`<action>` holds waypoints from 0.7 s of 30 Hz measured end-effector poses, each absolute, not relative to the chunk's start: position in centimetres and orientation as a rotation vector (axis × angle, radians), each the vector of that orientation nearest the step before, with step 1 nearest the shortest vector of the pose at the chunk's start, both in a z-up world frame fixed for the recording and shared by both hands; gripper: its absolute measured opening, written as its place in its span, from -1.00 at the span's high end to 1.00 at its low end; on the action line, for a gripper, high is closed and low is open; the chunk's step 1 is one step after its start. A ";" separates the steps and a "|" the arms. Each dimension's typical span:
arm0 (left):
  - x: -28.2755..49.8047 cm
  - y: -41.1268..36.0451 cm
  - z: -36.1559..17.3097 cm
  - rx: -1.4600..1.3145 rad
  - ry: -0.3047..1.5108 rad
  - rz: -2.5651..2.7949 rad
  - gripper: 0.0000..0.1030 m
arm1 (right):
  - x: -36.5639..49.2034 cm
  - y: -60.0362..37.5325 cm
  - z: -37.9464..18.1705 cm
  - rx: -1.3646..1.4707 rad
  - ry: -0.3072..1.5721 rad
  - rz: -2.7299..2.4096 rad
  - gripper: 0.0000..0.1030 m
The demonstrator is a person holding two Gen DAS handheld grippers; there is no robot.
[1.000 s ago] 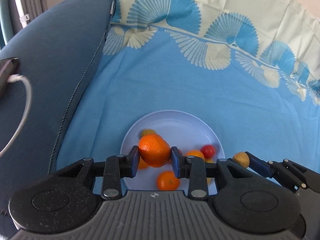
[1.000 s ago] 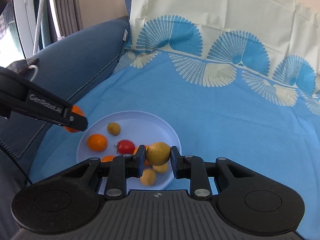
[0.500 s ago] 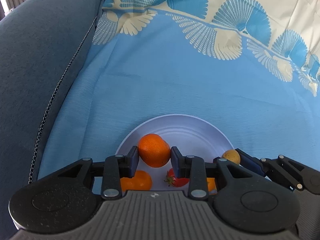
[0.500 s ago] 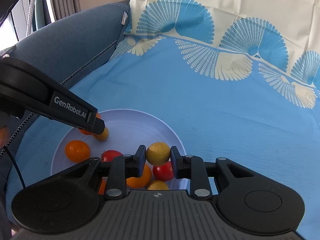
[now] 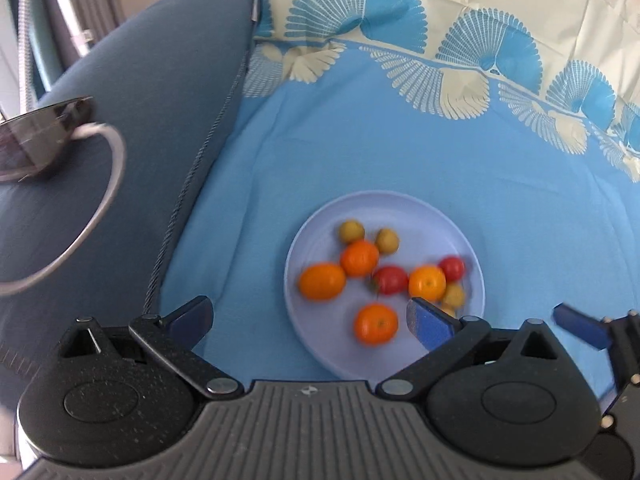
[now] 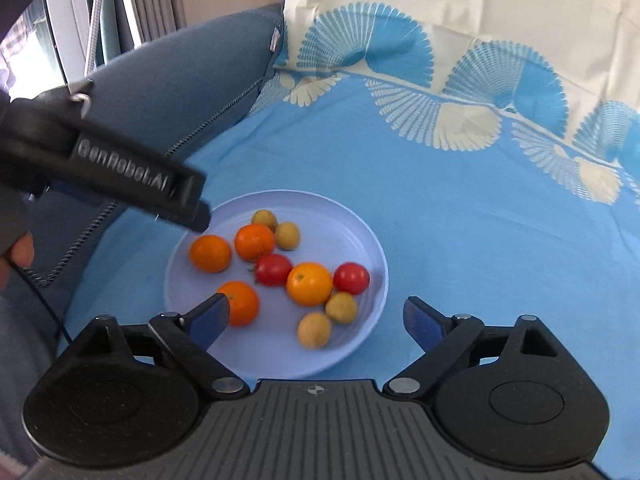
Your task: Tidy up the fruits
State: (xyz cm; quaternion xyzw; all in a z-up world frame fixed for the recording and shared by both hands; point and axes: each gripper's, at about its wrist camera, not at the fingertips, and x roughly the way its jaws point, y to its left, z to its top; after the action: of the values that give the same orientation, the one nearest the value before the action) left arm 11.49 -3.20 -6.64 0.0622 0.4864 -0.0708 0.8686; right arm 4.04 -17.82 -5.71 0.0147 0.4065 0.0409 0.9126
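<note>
A pale lilac plate (image 5: 420, 216) (image 6: 320, 208) lies on the blue cloth. On it are several oranges (image 5: 359, 258) (image 6: 309, 284), two red tomatoes (image 5: 390, 279) (image 6: 274, 269) and several small yellow-brown fruits (image 5: 387, 240) (image 6: 314, 330). My left gripper (image 5: 308, 314) hovers over the plate's near left edge. Its jaws are opening wide and nothing is held between them. My right gripper (image 6: 314, 314) hovers over the plate's near edge. Its jaws are also opening, and no pad touches a fruit. The left gripper's arm (image 6: 140, 184) crosses the right wrist view at the left.
A dark blue sofa cushion (image 5: 140, 120) rises left of the cloth. On it lies a dark flat device (image 5: 36, 140) with a white cable (image 5: 108, 184). The patterned cloth (image 5: 440, 140) runs up the backrest. A person's hand (image 6: 16, 256) shows at the left edge.
Both grippers went from shut to wide open. The orange left the left jaws and the yellow-brown fruit left the right jaws; both now lie on the plate. Both grippers drew back.
</note>
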 end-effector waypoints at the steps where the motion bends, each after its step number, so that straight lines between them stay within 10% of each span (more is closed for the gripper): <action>1: 10.5 -2.9 -6.4 0.132 1.013 -0.141 -0.99 | 3.1 -17.6 -5.2 0.031 0.825 0.073 -0.90; 21: 0.5 -1.6 -3.0 0.162 0.856 -0.099 -0.99 | -6.0 -16.5 -1.0 0.031 0.679 -0.077 -0.99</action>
State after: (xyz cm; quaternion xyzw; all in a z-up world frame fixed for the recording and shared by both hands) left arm 0.53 -1.58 -2.96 0.0785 0.4144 -0.0481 0.9054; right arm -6.01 -16.52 -0.97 0.0151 0.3330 -0.0379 0.9421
